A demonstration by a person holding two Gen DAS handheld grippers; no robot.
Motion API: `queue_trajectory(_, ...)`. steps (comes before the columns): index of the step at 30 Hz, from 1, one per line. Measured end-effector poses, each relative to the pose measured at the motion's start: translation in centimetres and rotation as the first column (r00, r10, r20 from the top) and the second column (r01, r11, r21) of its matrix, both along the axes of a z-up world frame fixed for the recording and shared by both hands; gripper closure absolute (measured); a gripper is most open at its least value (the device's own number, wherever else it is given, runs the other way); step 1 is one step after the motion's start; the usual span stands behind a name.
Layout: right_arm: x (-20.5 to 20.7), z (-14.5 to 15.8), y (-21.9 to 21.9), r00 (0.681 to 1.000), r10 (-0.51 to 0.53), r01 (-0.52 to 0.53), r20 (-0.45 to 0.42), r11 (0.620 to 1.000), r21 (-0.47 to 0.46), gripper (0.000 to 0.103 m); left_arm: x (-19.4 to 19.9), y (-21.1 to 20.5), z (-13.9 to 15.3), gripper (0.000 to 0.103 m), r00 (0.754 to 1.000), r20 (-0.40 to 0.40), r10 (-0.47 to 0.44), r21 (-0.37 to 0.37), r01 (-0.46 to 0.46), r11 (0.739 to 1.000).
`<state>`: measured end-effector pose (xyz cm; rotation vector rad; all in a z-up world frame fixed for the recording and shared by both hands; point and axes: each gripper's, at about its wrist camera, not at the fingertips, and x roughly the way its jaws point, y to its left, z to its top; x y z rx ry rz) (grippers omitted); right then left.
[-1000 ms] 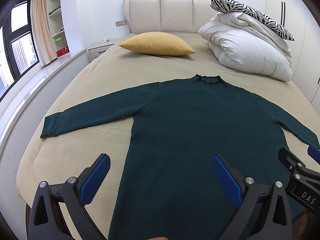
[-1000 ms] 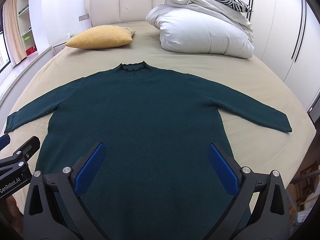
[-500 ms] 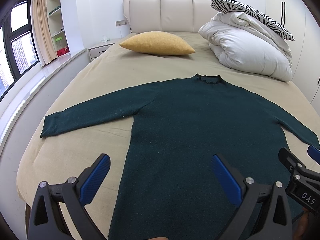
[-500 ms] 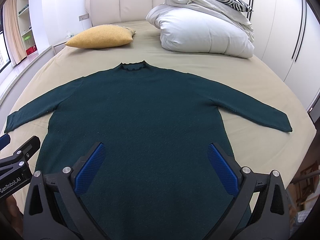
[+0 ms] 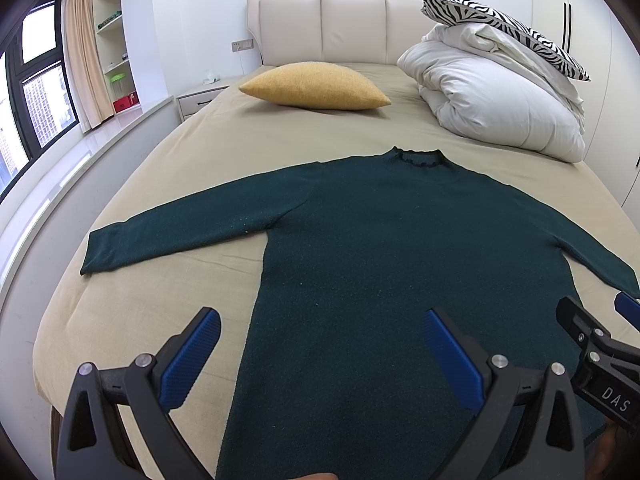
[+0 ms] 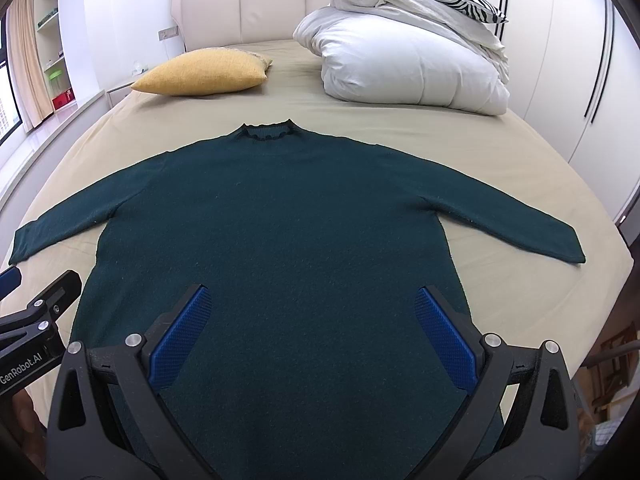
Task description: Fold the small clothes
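Observation:
A dark green long-sleeved sweater (image 5: pixel 384 248) (image 6: pixel 280 220) lies flat on the beige bed (image 5: pixel 160 280), collar toward the headboard and both sleeves spread out to the sides. My left gripper (image 5: pixel 320 332) hovers open above the sweater's lower left side, nothing between its blue pads. My right gripper (image 6: pixel 312 312) hovers open above the lower middle of the body, also empty. Each gripper shows at the edge of the other's view: the right gripper (image 5: pixel 592 320), the left gripper (image 6: pixel 36 300). The hem is hidden below the frames.
A yellow cushion (image 5: pixel 316 86) lies near the headboard. A folded white duvet (image 5: pixel 500 108) with a zebra-striped pillow (image 5: pixel 504 28) on top sits at the back right. A nightstand (image 5: pixel 200 98) and window ledge run along the left; wardrobe doors (image 6: pixel 580 60) on the right.

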<state>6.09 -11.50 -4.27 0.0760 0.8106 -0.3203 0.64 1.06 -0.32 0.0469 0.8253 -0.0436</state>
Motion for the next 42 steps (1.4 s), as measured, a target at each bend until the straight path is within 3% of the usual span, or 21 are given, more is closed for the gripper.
queue_trajectory(26,-0.1,-0.4,0.0,1.0,0.003,-0.003,-0.011,1.0,0.008,0.0,0.0,0.2,-0.2,0.0,1.0,-0.002,0.002,-0.001,-0.002,1.0)
queue_trajectory(32,-0.3,-0.5,-1.0,1.0,-0.008,0.008,0.008,0.999,0.043,0.0,0.4,0.6,-1.1,0.0,0.999,-0.035,-0.008,-0.077,0.005,0.997)
queue_trajectory(35,-0.9,0.1,-3.9,0.997,-0.047,0.04,0.068,0.994,0.104,0.0,0.7,0.5,-1.7,0.0,0.999,-0.048,-0.015,-0.116,0.009,0.993)
queue_trajectory(38,-2.1,0.5,-9.5,0.982,-0.136,0.107,0.132,0.973,0.206,0.0,1.2,0.0,-2.1,0.0,0.997,-0.068,-0.021,-0.131,0.012,0.991)
queue_trajectory(42,-4.4,-1.1,-20.8,0.938,-0.322,0.247,0.13,0.881,0.404,0.0,3.0,-0.4,-3.4,0.0,0.99,-0.125,-0.071,-0.266,0.035,0.963)
